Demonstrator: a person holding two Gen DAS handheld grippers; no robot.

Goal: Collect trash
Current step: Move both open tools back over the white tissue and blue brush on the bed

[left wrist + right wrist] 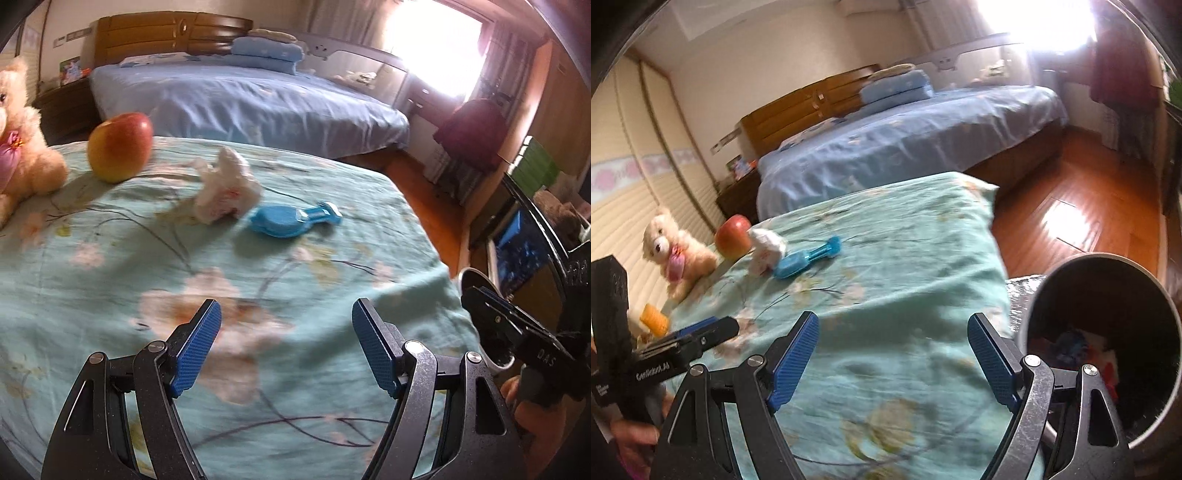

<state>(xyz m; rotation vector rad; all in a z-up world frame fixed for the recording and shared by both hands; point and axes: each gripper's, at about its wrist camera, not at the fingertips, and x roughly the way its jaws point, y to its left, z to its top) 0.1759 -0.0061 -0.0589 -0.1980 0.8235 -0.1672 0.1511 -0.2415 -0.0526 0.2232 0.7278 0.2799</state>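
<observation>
A crumpled white tissue [225,188] lies on the green floral cover [110,266], between a red-yellow apple [120,147] and a blue plastic tool [291,218]. My left gripper [286,350] is open and empty, well short of the tissue. In the right wrist view the tissue [766,248], apple [733,236] and blue tool [805,258] lie far ahead on the left. My right gripper [892,363] is open and empty above the cover's near edge. A round dark bin [1108,332] with colourful scraps inside stands just right of it. The other gripper [687,339] shows at left.
A cream teddy bear [18,147] sits at the cover's left edge, also in the right wrist view [676,254]. A yellow object [655,319] lies near it. A blue-sheeted bed [240,103] stands behind, with wooden floor [1071,221] to the right. The right gripper [517,332] shows at right.
</observation>
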